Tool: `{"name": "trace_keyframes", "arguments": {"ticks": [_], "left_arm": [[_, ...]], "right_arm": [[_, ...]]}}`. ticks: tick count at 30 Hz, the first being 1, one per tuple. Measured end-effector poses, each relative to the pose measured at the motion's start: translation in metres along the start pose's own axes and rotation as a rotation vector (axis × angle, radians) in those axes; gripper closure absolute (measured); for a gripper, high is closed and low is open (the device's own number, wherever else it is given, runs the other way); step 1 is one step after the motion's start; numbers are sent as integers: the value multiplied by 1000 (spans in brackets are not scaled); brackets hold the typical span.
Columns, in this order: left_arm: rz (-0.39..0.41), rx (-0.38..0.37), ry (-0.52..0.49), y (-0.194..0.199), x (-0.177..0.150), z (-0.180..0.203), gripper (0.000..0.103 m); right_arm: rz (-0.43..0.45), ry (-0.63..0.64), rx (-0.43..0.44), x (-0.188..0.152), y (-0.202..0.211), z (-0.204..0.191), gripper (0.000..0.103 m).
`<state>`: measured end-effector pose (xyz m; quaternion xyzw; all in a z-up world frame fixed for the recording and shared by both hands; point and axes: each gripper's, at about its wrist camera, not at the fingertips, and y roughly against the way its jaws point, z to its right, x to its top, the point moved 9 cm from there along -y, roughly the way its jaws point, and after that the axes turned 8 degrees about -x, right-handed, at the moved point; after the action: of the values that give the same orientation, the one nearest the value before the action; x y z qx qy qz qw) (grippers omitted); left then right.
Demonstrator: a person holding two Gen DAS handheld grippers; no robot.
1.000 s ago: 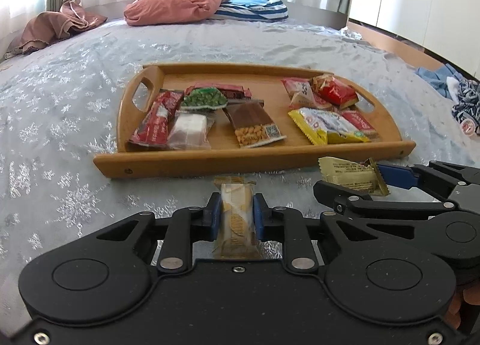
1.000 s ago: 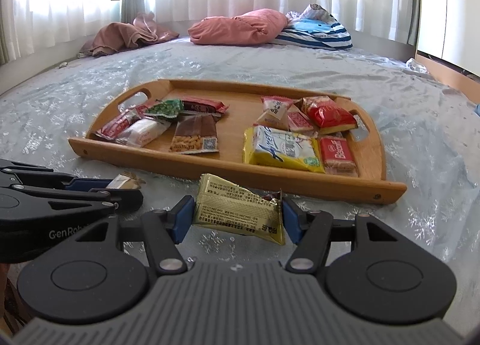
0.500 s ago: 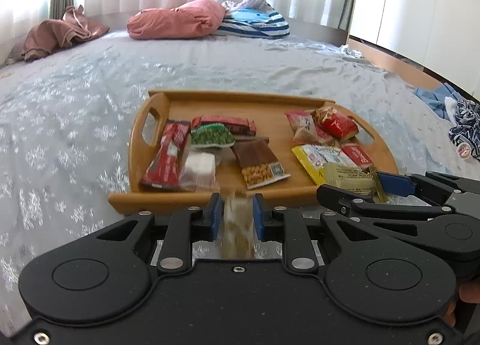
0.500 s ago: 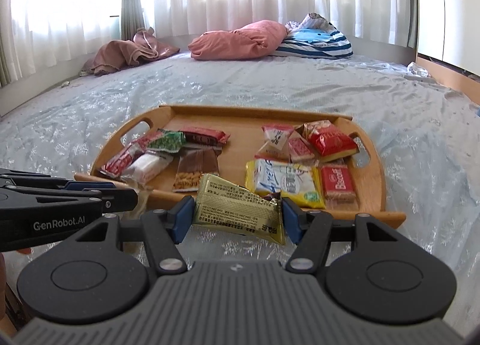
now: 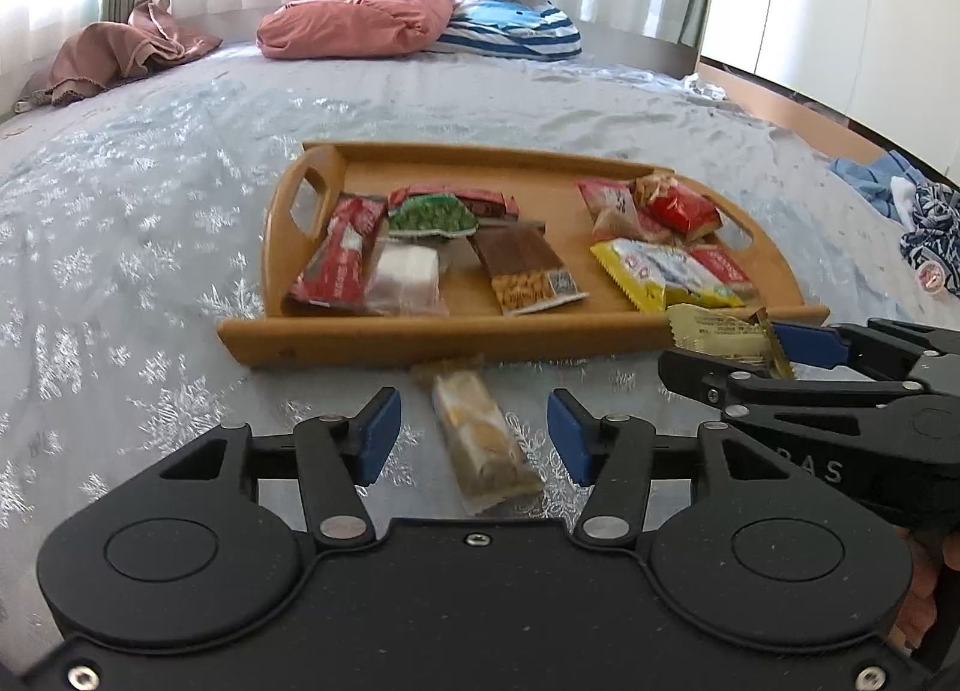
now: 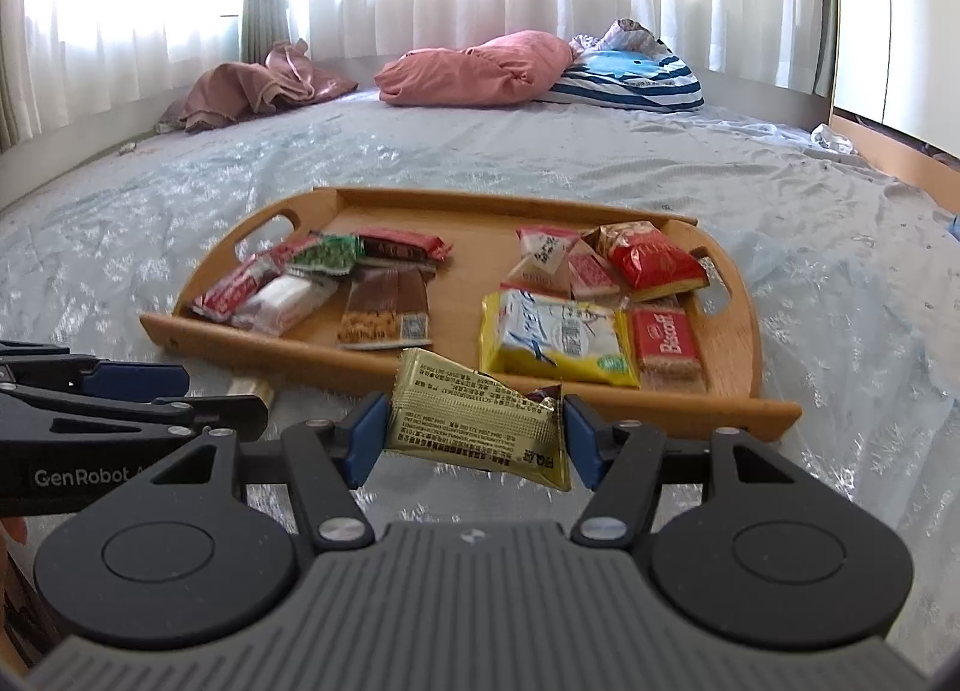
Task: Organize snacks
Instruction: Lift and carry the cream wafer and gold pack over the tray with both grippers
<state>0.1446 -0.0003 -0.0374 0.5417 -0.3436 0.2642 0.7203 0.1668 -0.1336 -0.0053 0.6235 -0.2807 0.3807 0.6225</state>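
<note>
your left gripper [image 5: 473, 437] gapes wide, the tan wafer bar in clear wrap [image 5: 483, 442] loose between its pads, short of the wooden tray [image 5: 420, 338] at 12 o'clock. your right gripper [image 6: 474, 434] pinches the gold foil packet [image 6: 477, 421], ready for the tray.

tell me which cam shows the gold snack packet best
The right wrist view: the gold packet sits front and centre, clamped between the right gripper jaws, print facing the camera. The left wrist view catches it only side-on at the right edge.
</note>
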Motion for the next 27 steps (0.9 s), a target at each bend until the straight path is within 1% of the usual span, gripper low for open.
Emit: {"name": "trace_keyframes", "arguments": {"ticks": [2,5,6,7,9,11,12,13,14,15,16,21,27], "left_arm": [[10,13,-2,-5,-1,1,51],[32,41,-9,-11,-1,2,47],[31,52,-12,-13,-2,2,44],[27,57,-13,-15,-2,1,43],[7,50,2,-20,-3,-1,44],[2,49,-10,-21,-4,-1,49],[-3,56,-21,-22,-4,-1,57],[-6,57,-29,-22,-4,0,62],[-9,55,-35,-21,-3,1,73],[-12,47,-34,-21,-3,3,79],[-18,36,-29,-21,-2,4,81],[-26,26,-2,-15,3,3,82],[9,21,-46,-3,17,11,82]], "right_arm": [[1,14,-7,-3,1,0,38],[-4,18,-14,-7,0,1,38],[-7,18,-16,-8,-1,2,38],[-9,19,-21,-9,-2,2,38],[-14,25,-27,-11,-4,3,38],[-17,26,-24,-12,-6,2,38],[-18,26,-22,-12,-6,2,38],[-20,27,-21,-13,-7,1,38],[-20,26,-18,-13,-8,-1,38],[-21,24,-13,-12,-8,-2,38],[-21,23,-8,-12,-8,-4,38],[-6,26,2,-6,-7,-10,39],[12,16,9,3,-2,-8,39]]}}
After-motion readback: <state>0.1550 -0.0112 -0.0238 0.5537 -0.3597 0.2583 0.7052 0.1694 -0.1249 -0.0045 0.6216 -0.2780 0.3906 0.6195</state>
